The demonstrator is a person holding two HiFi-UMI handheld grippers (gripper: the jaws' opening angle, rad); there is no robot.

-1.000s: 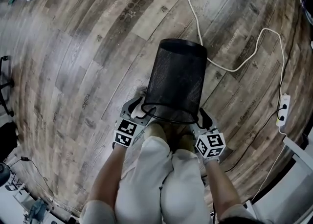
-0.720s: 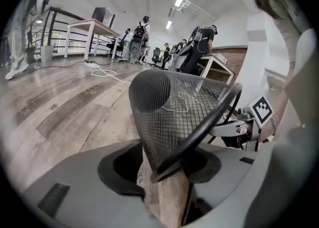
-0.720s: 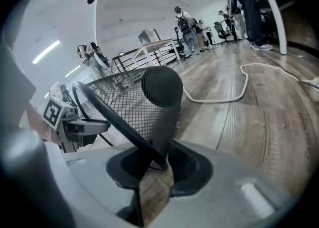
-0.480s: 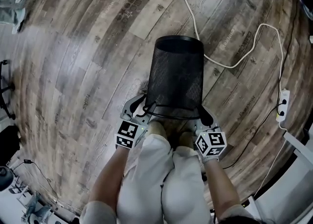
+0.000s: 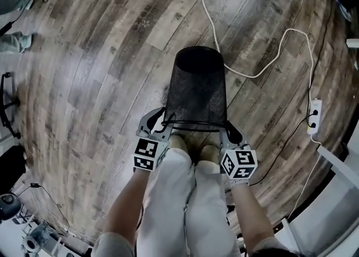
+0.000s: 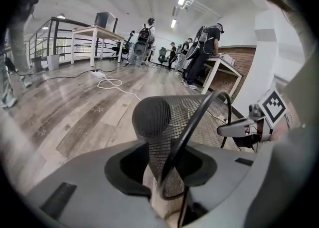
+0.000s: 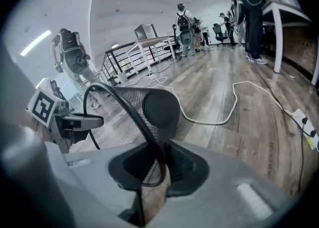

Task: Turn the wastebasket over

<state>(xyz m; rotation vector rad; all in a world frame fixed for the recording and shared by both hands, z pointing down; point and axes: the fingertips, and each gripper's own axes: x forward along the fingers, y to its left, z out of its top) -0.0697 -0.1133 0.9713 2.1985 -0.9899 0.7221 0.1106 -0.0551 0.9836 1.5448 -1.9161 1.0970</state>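
- Both hands lift a black mesh wastebasket [image 5: 196, 90] by its rim [image 5: 193, 122], directly in front of the person's legs [image 5: 190, 194]. Its closed base points away across the wood-plank floor [image 5: 84, 70].
- The left gripper [image 5: 160, 124] is clamped on the rim's left side. Its own view shows the wire hoop and mesh running between the jaws, which are closing tighter on it.
- The right gripper [image 5: 229, 132] mirrors that hold on the opposite side, its jaws likewise closing on the rim.
- A second ago both sets of jaws stood wide at the rim and the basket sat lower. Since then they have bitten down and the basket has come up with them, apparently clear of the floor.
- With a hold on both sides, the basket looks ready to be rotated; the flip itself is not yet done.
- A white cable [image 5: 263, 70] snakes just behind the base towards a power strip [image 5: 314, 115], which is worth avoiding when the basket is set down.
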